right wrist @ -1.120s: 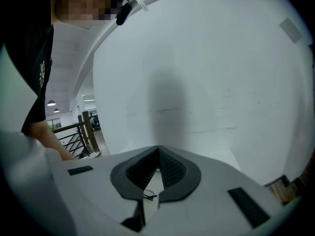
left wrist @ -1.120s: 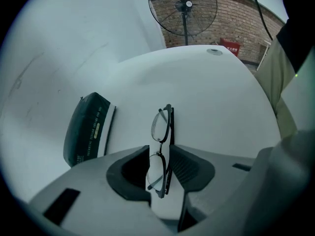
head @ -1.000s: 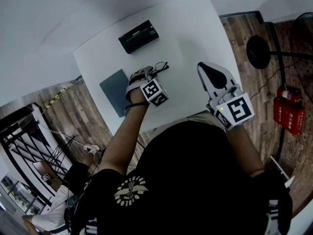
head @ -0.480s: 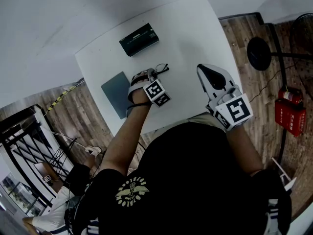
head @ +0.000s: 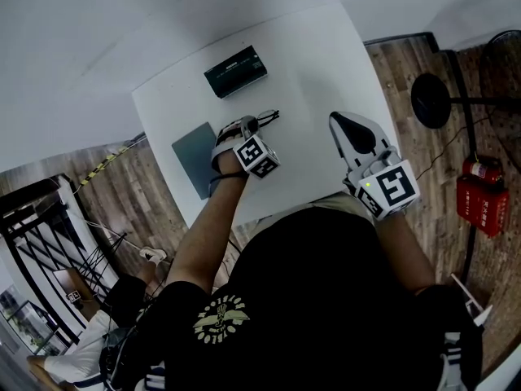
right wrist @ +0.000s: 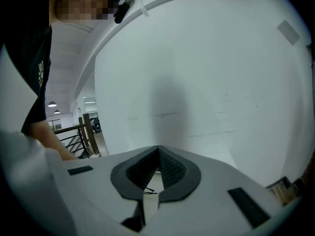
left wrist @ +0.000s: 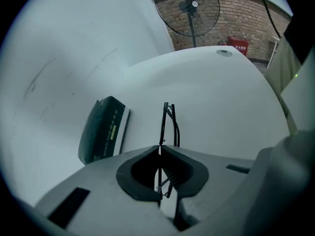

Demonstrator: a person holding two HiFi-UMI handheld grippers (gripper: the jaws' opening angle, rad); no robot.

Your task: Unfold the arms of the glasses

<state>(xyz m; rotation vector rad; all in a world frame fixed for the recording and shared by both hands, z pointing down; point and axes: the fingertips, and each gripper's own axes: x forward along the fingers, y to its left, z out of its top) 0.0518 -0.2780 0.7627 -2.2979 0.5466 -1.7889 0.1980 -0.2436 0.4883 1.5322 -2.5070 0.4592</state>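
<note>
Left gripper (head: 244,125) is closing its jaws on the thin frame of the glasses (head: 267,119) lying on the white table (head: 317,63), their arms seemingly still folded, while right gripper (head: 338,125) is hovering alongside, jaws pressed together on nothing

It looked like a loft-style work studio. A plain white table (head: 326,55) stood on a wood plank floor (head: 403,76). Around it were a brick wall (left wrist: 246,14), a big standing fan (left wrist: 189,9), a red box (head: 482,202) and black metal railings (head: 37,235).
</note>
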